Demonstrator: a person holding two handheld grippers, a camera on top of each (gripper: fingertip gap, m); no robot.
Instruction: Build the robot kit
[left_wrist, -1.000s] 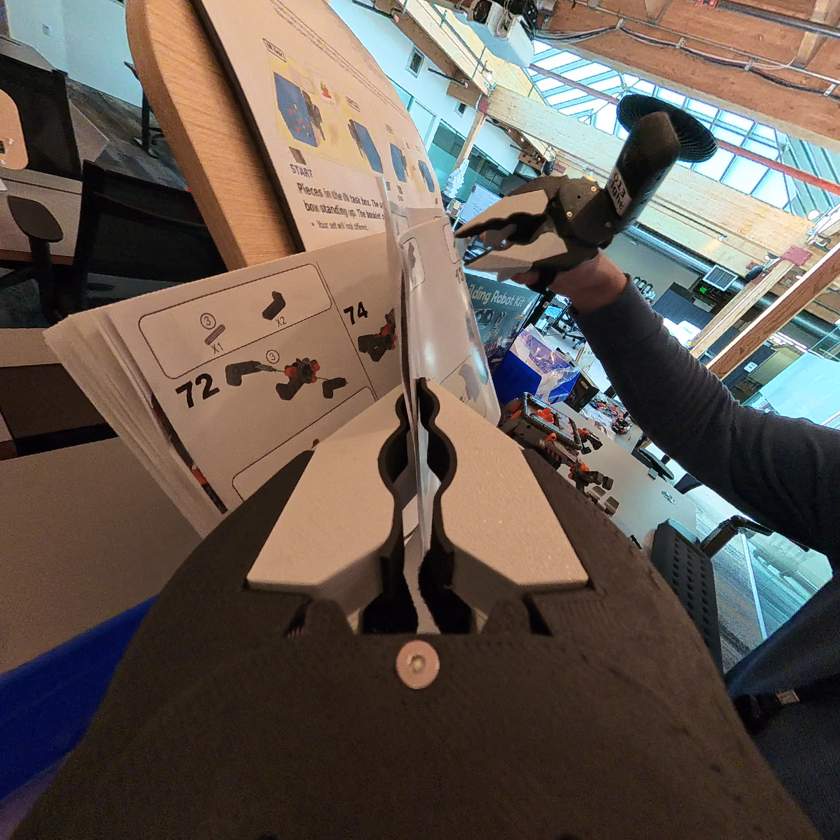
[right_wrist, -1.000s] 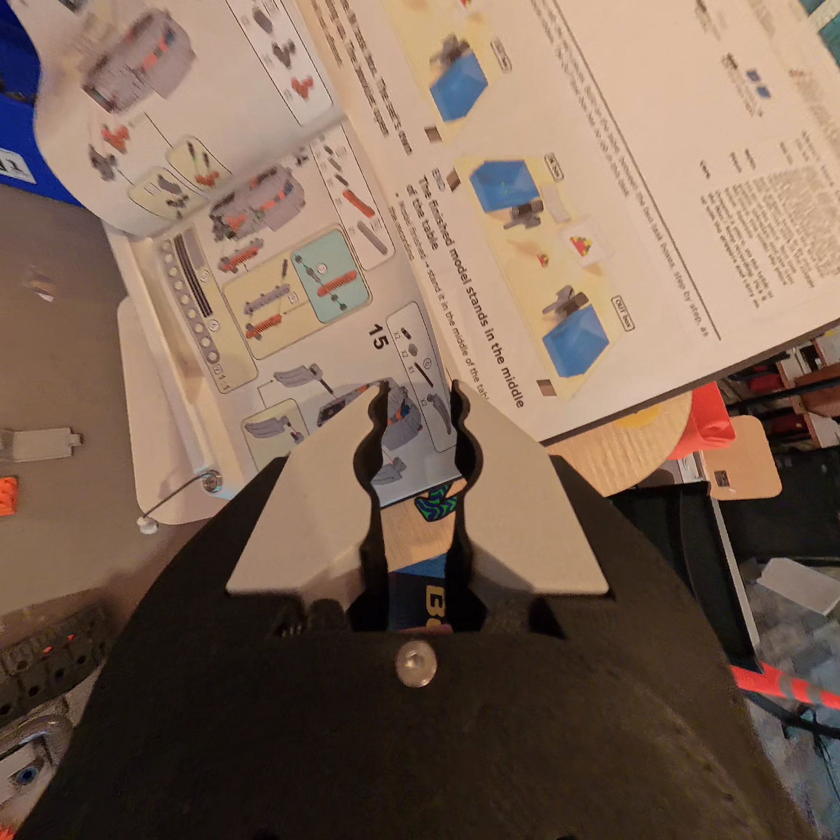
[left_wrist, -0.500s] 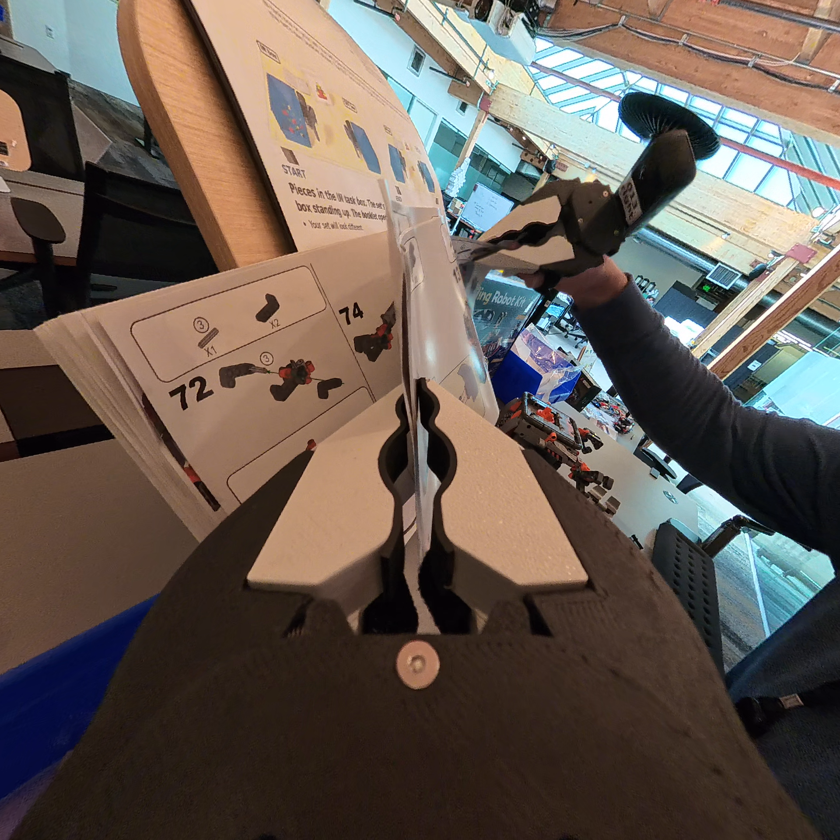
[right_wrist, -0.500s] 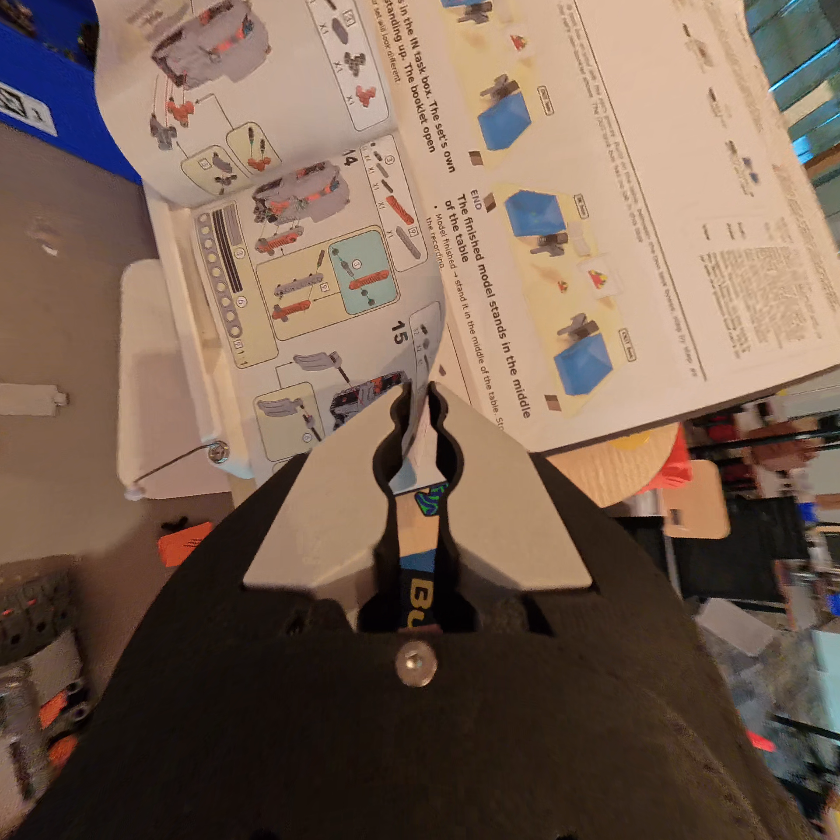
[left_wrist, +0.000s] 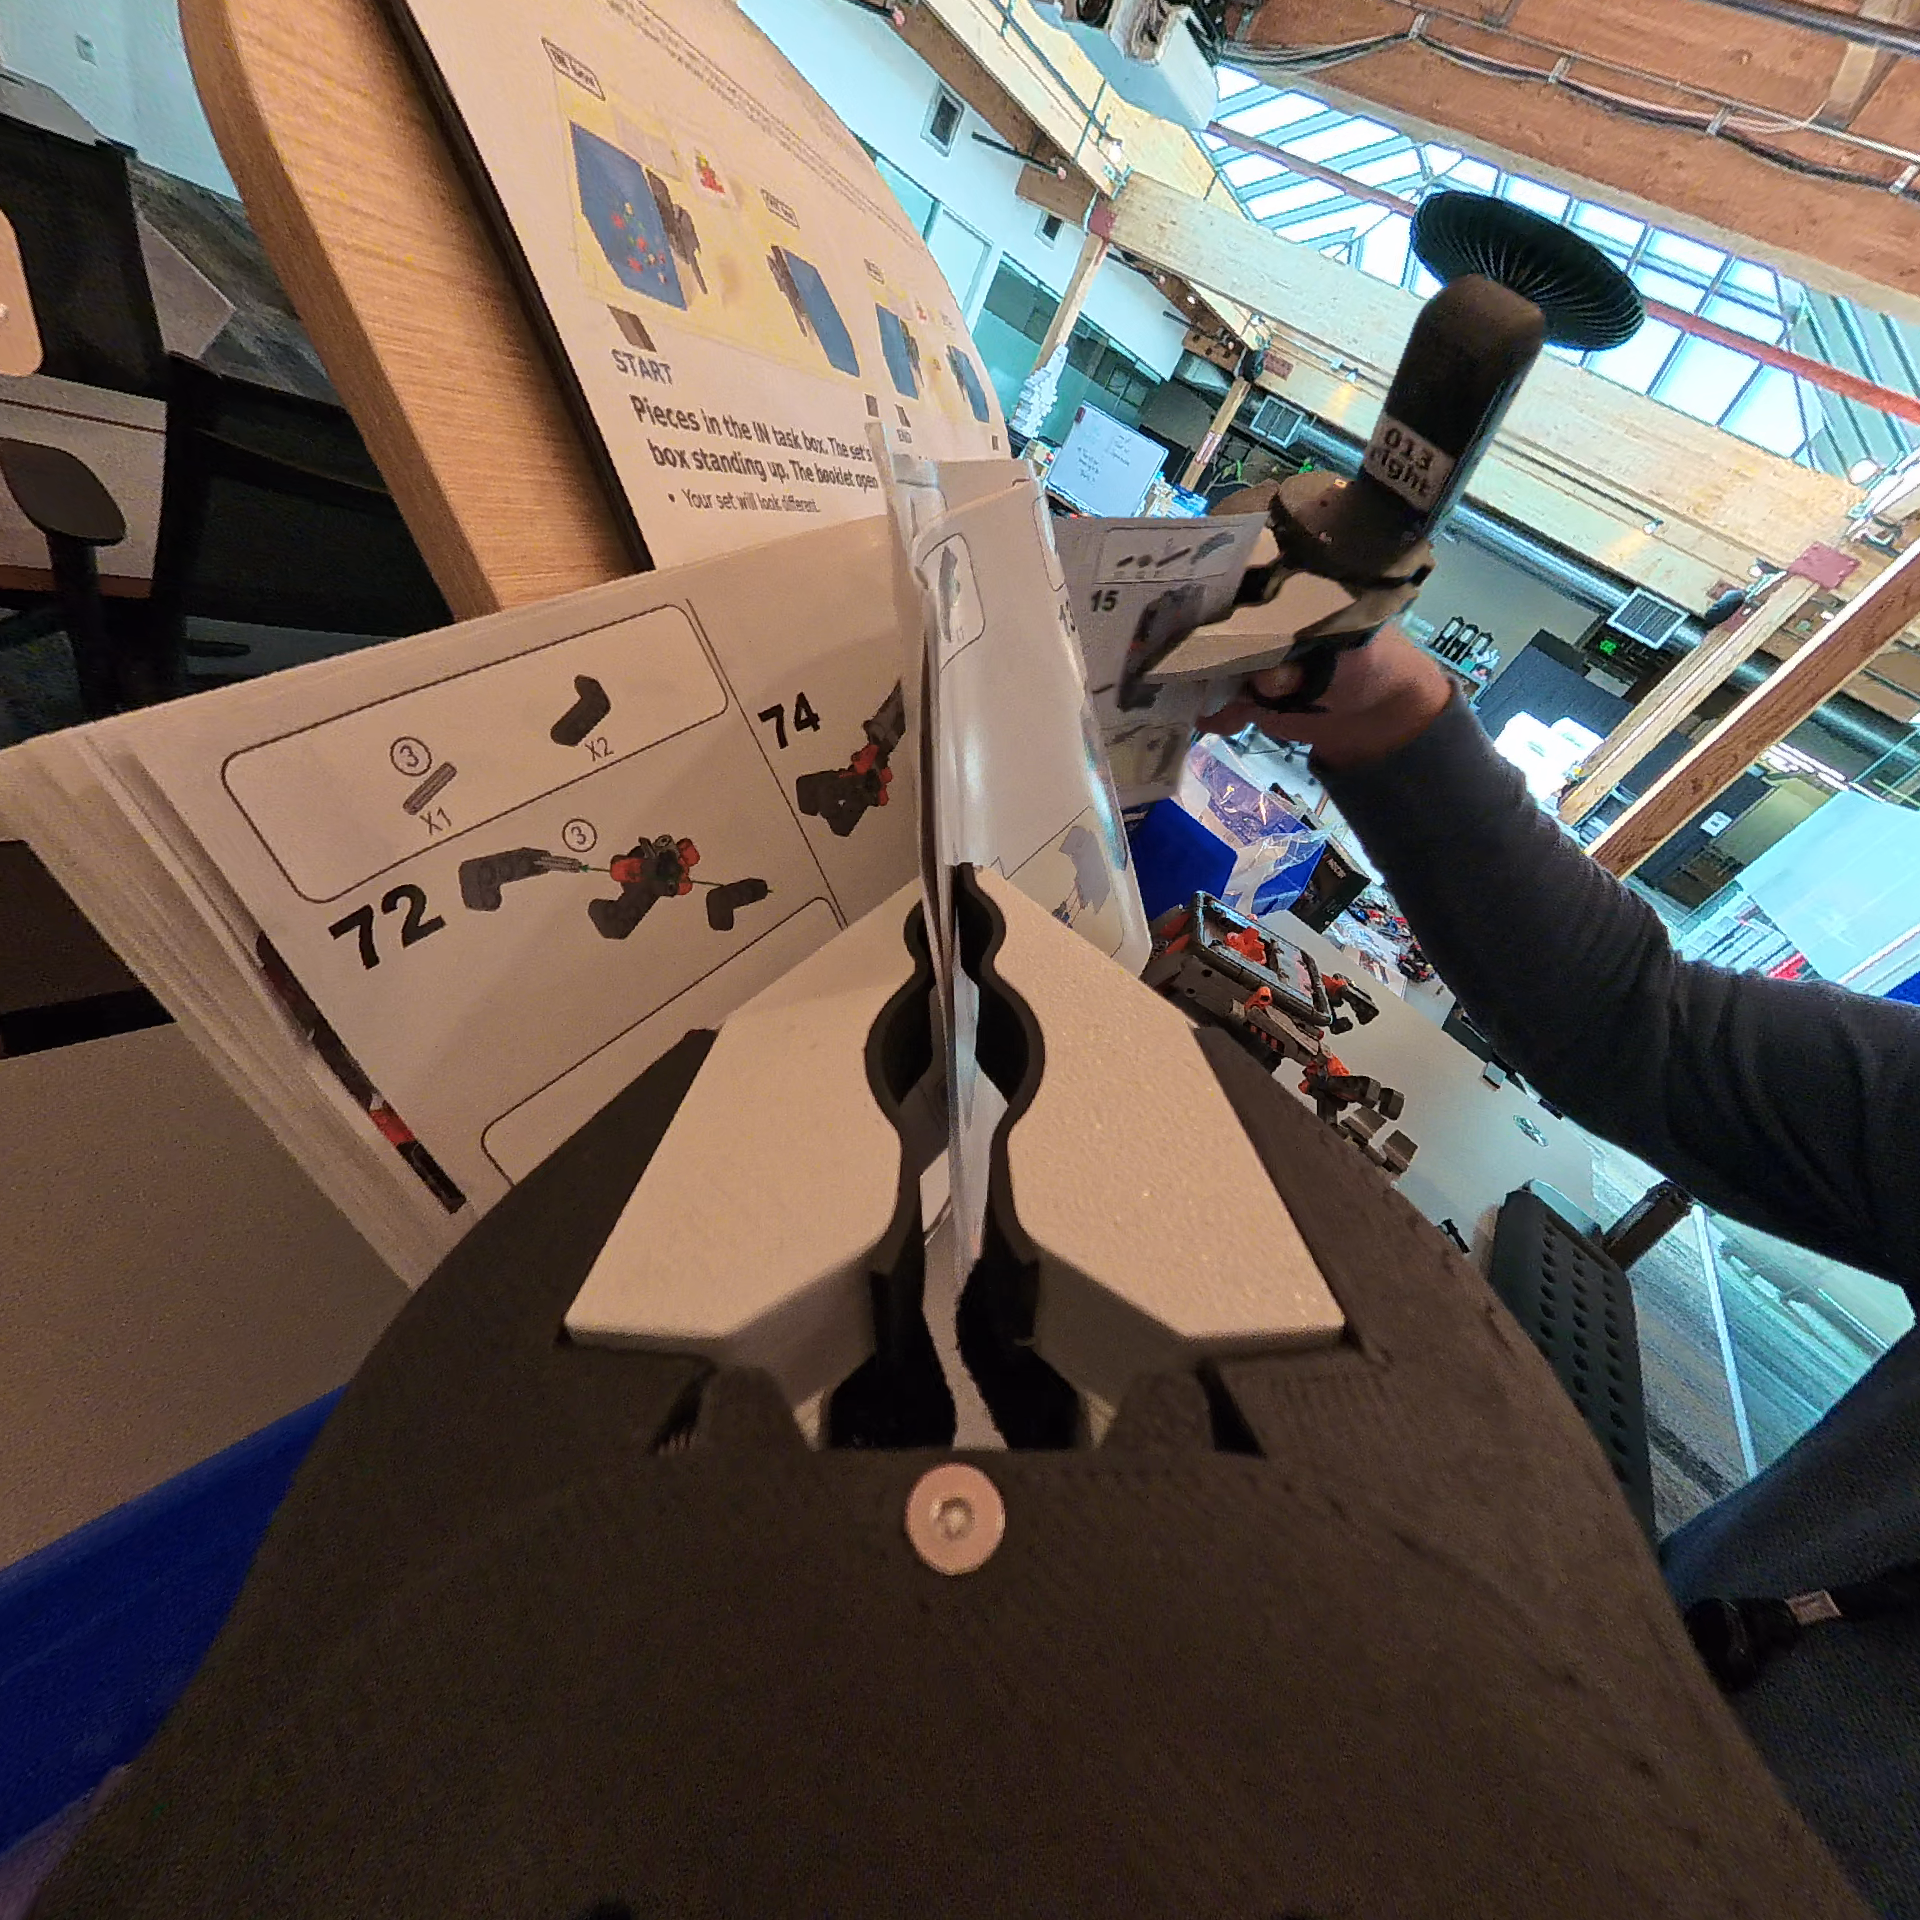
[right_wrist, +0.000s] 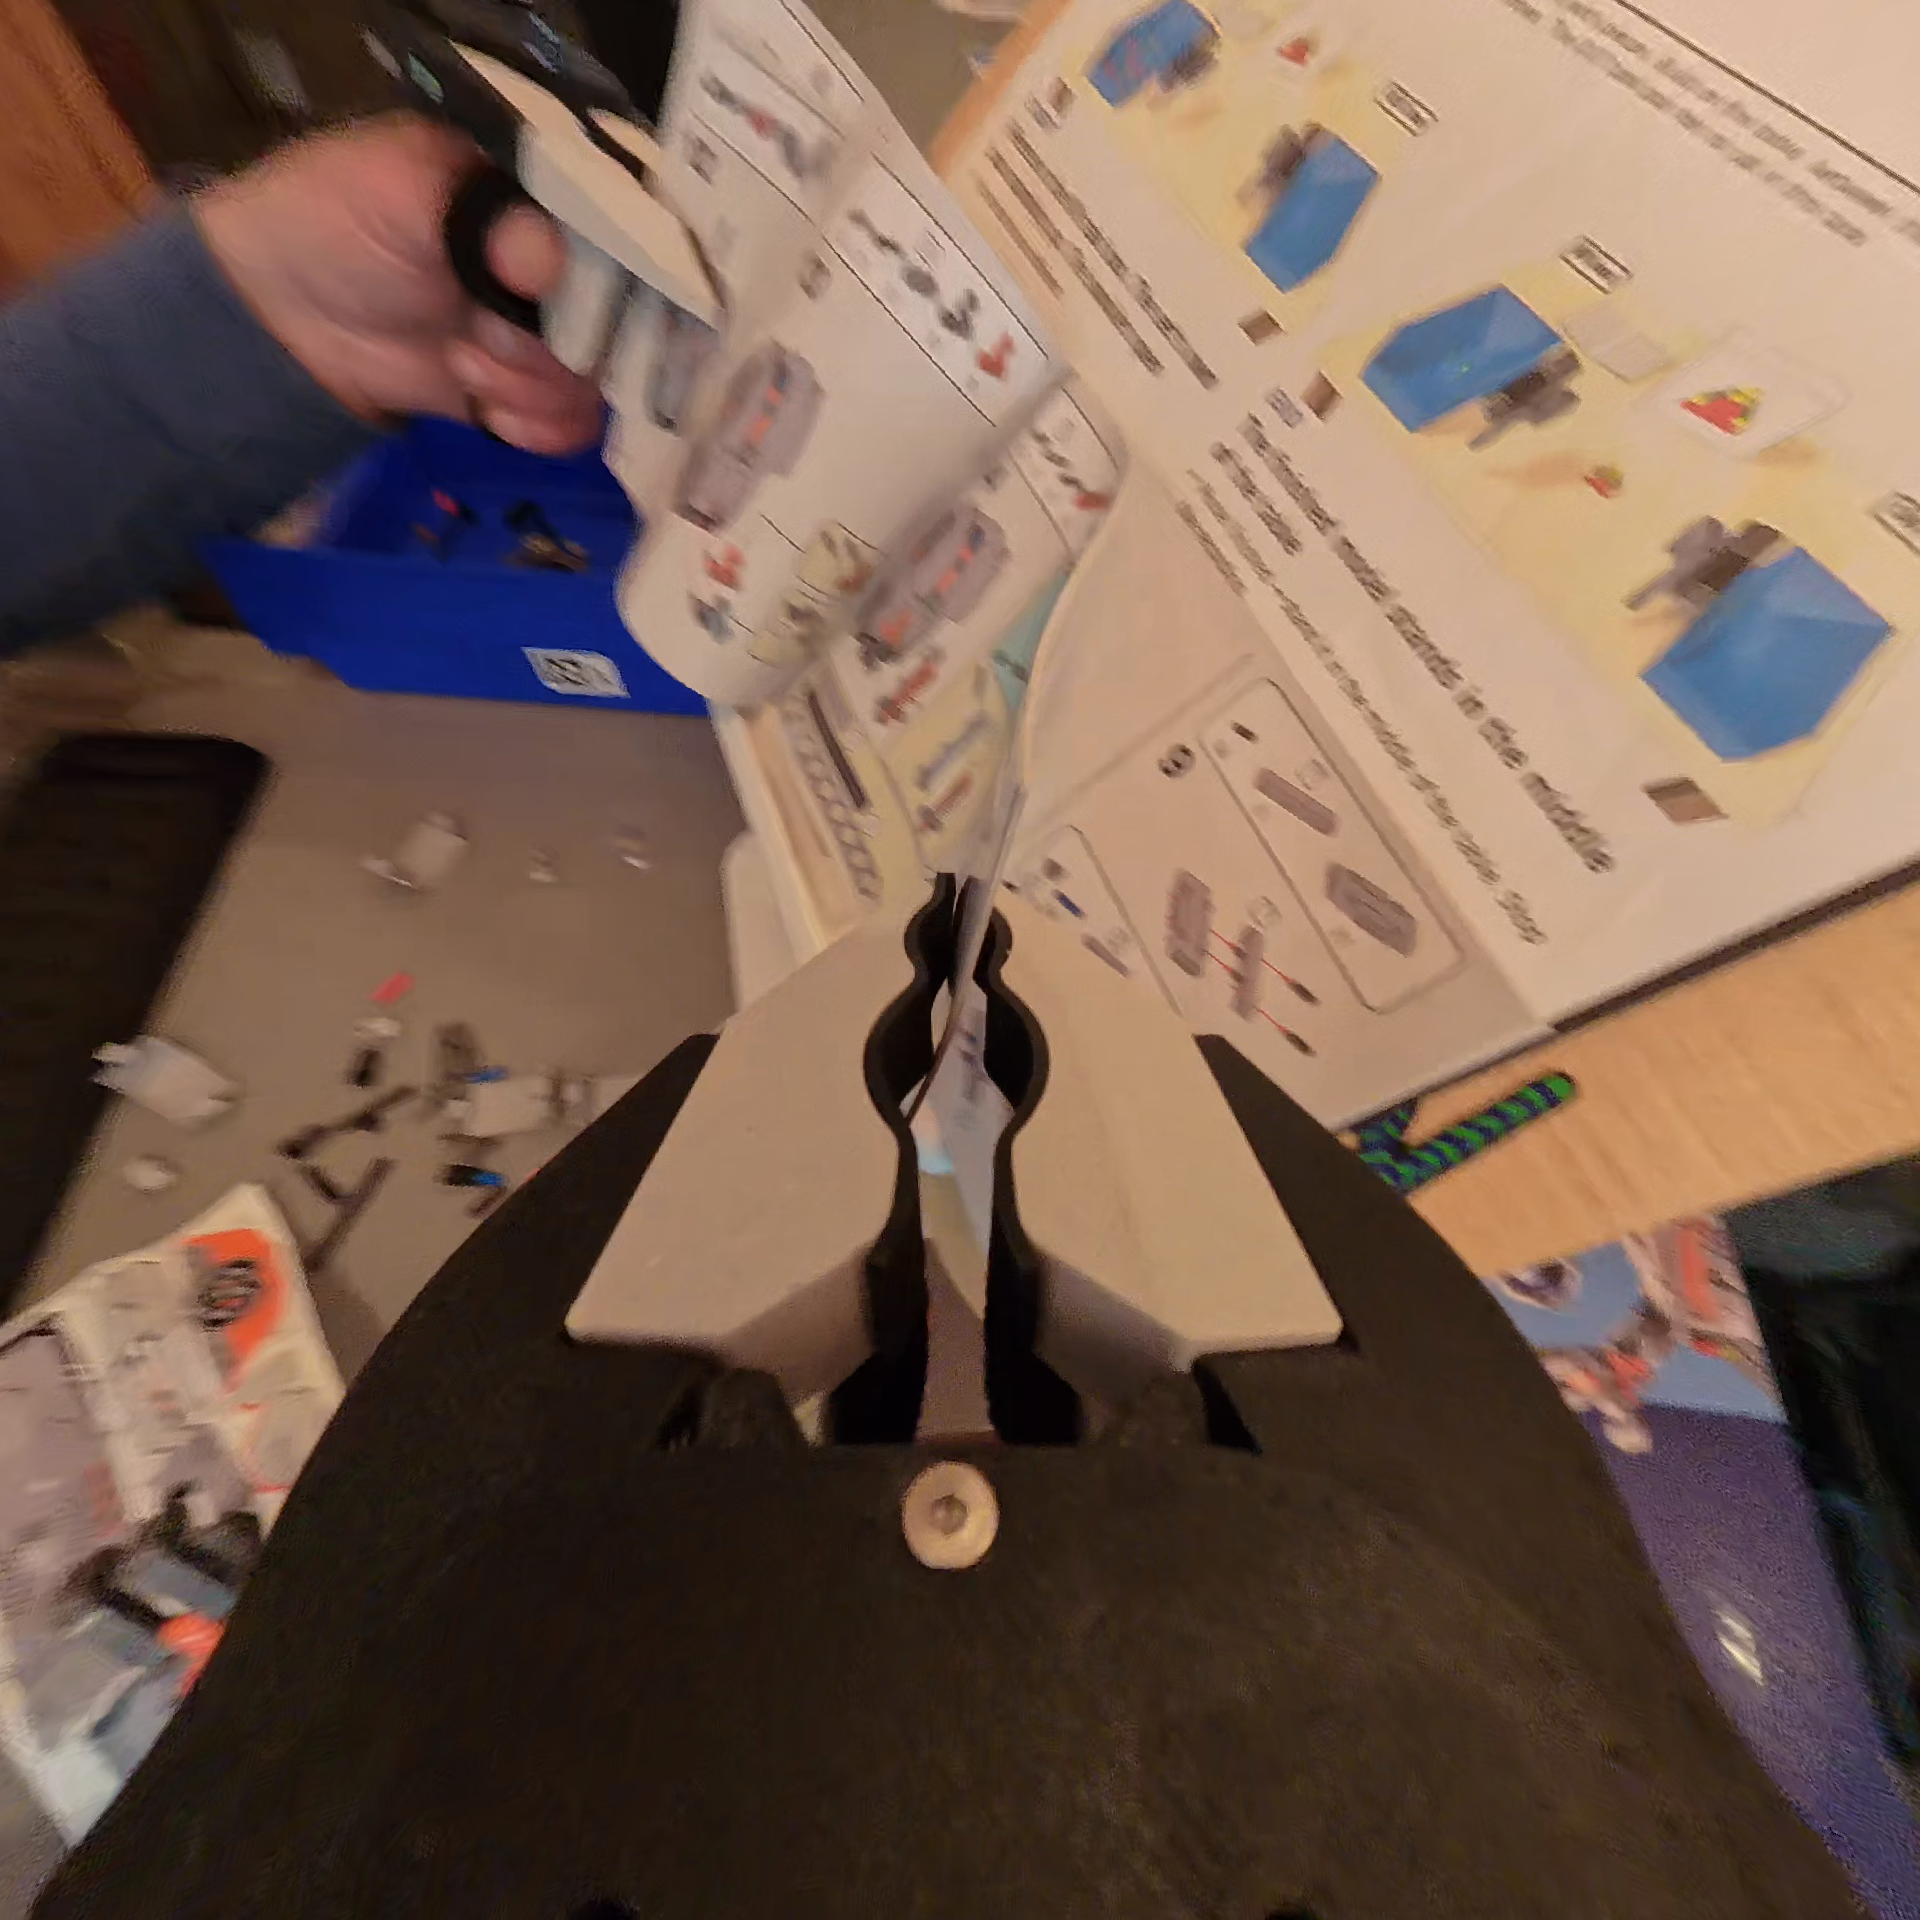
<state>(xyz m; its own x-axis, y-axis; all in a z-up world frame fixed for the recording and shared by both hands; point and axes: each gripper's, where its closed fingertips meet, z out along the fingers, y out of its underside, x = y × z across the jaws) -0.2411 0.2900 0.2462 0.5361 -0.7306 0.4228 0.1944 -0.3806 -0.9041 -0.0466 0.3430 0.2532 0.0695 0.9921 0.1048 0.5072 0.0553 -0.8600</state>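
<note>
Since last frame R gripper (right_wrist: 961, 914) went from hovering apart over the booklet (left_wrist: 540, 831) to pinching one page (right_wrist: 997, 644) by its edge, lifted it clear of the stack; R view now blurred. L gripper (left_wrist: 961, 914) unchanged, fingers pressed together on a few upright pages (left_wrist: 997, 665) at booklet middle. I see the booklet propped open on a white stand (right_wrist: 758, 904), leaning near a big instruction board (left_wrist: 727, 343) on wood backing. Around: blue bin (right_wrist: 416, 613) behind, loose small parts (right_wrist: 436, 1091) on grey table (right_wrist: 468, 790), part-built model (left_wrist: 1257, 977) far side. Raised pages block my view of the spread.
</note>
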